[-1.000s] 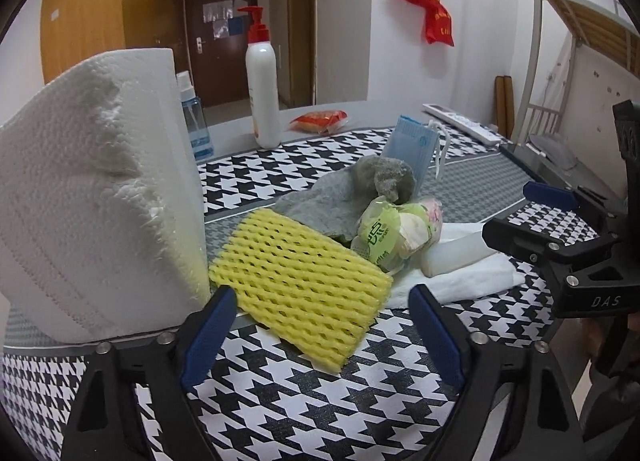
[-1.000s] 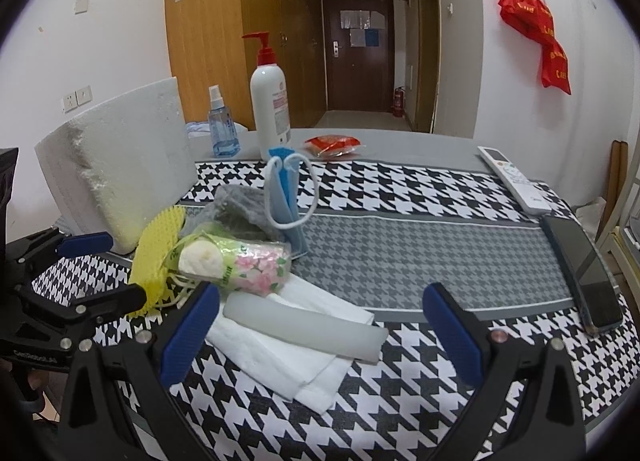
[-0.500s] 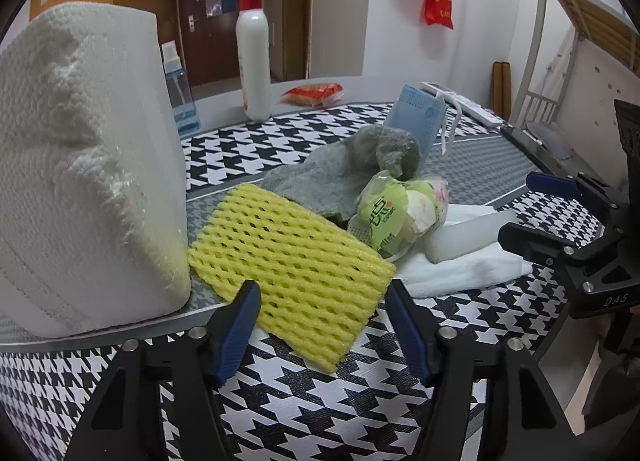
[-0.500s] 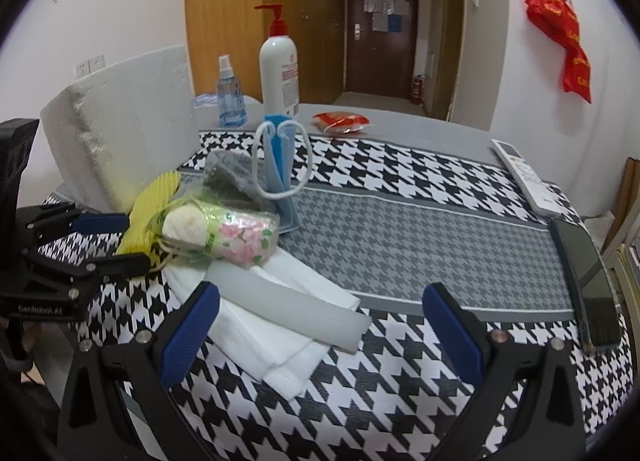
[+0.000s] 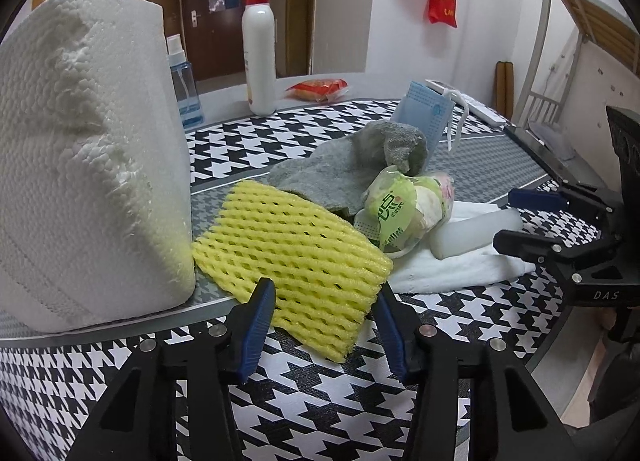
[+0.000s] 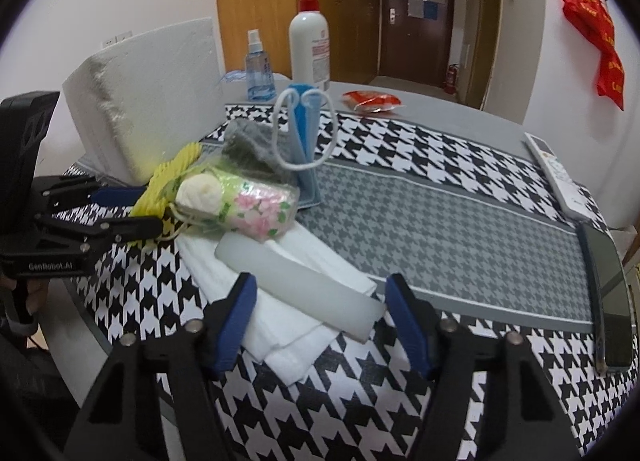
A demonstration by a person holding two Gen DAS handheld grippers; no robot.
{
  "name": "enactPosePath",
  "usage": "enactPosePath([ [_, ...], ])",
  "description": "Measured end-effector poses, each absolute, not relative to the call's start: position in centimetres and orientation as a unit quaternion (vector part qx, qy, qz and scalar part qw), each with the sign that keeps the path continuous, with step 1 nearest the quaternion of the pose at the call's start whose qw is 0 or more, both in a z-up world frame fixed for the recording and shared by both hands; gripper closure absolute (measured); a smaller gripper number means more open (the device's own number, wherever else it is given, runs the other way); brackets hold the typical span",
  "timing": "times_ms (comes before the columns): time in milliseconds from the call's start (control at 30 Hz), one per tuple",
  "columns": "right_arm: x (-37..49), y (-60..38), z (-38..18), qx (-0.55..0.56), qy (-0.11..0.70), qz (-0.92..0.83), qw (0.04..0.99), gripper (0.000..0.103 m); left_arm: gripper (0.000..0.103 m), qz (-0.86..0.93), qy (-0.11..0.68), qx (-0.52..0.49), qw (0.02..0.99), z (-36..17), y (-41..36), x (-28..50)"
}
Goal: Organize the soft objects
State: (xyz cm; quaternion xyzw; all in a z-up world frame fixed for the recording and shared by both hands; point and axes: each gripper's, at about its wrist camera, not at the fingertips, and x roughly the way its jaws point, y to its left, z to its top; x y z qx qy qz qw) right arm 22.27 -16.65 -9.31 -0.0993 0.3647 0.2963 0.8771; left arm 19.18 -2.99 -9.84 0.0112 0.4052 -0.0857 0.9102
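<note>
Finding: the sorting has not visibly begun. The soft things lie in one loose heap on the counter (image 6: 460,229).

Your left hand-held gripper (image 5: 324,321) is open, its jaws either side of the near edge of the yellow foam net (image 5: 288,245); whether the pads touch it cannot be told. Nothing is lifted. The net lies flat, just beside the paper roll (image 5: 80,165).

Your right hand-held gripper (image 6: 320,321) is open too, jaws bracketing the near end of the white foam strip (image 6: 304,289), which rests on the folded white cloth (image 6: 276,333). No grip is made.

Behind these, the wrapped tissue pack (image 6: 248,201) sits on the cloth and against the grey rag (image 6: 248,145); the blue mask (image 6: 304,133) stands propped behind them.

Judgement: every item remains to be separated and placed. The net and the strip look like the first two picks. No bin or destination is in view, so you must settle where each goes.
</note>
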Motion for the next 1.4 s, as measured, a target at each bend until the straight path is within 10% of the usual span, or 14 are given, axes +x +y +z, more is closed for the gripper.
enactPosePath([
  [700,21.1,-17.6,-10.0,-0.123,0.383,0.288,0.869,0.062,0.052,-0.090,0.405,-0.002,0.910,-9.7,-2.4,18.4],
  [1400,17.2,-15.8,-8.3,-0.160,0.366,0.351,0.847,0.062,0.051,-0.082,0.398,-0.005,0.914,-9.2,-1.7,17.7],
])
